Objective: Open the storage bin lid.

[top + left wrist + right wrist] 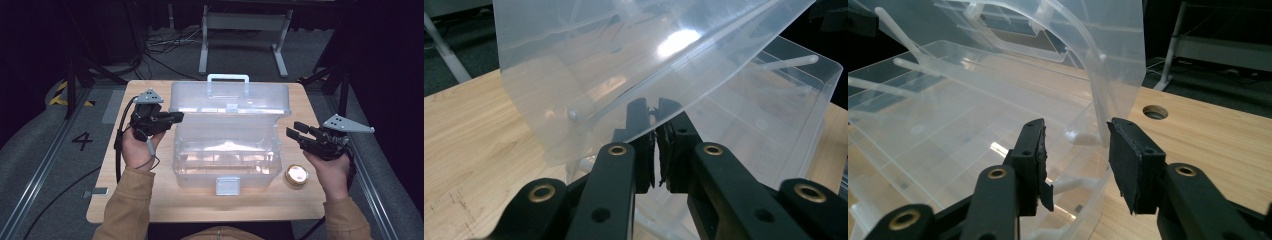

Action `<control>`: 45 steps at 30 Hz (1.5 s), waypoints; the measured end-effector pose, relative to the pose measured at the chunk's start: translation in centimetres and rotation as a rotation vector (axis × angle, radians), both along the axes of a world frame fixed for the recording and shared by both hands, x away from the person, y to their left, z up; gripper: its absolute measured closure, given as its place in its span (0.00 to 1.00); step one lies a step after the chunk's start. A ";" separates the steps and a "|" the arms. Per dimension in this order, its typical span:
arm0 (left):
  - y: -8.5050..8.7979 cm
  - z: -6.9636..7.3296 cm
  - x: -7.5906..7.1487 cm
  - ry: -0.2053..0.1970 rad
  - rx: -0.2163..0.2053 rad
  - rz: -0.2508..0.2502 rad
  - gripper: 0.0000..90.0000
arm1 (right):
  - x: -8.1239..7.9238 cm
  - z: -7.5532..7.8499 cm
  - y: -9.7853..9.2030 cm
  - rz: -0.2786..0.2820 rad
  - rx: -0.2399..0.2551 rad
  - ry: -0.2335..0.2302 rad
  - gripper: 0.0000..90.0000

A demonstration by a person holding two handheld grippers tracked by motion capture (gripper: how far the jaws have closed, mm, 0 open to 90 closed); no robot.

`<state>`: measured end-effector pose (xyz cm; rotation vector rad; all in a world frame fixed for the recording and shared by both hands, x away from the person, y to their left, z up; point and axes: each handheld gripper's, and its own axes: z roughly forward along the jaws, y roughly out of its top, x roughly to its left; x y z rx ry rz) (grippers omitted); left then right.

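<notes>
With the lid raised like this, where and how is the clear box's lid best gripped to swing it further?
Probably the lid by a thin side edge, from the end of the clear box. The left gripper already pinches its edge that way; the wall is thin enough for nearly shut jaws. The right gripper stands open around the other end.

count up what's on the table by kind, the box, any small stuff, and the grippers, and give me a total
Clear plastic storage box, lid up: 1
Small round brass-coloured tin: 1
Handheld black grippers, left gripper and right gripper: 2
Total: 4
</notes>
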<state>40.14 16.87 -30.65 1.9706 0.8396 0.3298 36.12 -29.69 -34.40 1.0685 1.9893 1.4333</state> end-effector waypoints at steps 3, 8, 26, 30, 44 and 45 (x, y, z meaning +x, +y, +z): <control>0.0 0.1 0.2 -0.001 0.001 0.000 0.94 | -0.1 0.3 0.4 -0.029 -0.016 -0.022 0.61; 0.1 0.2 0.5 -0.007 0.004 -0.003 0.94 | 0.4 0.9 1.1 -0.076 -0.024 -0.032 0.57; 0.1 0.5 1.3 -0.024 -0.005 -0.013 0.93 | 3.6 1.8 4.1 -0.149 -0.064 -0.040 0.47; 0.1 0.5 1.4 -0.016 -0.008 -0.015 0.93 | 4.4 1.9 4.7 -0.194 -0.064 -0.047 0.46; 0.1 0.4 1.7 -0.017 -0.015 -0.012 0.92 | 5.7 2.3 6.3 -0.328 -0.090 -0.117 0.55; 0.1 0.4 1.7 -0.017 -0.015 -0.012 0.92 | 5.7 2.3 6.5 -0.330 -0.095 -0.125 0.57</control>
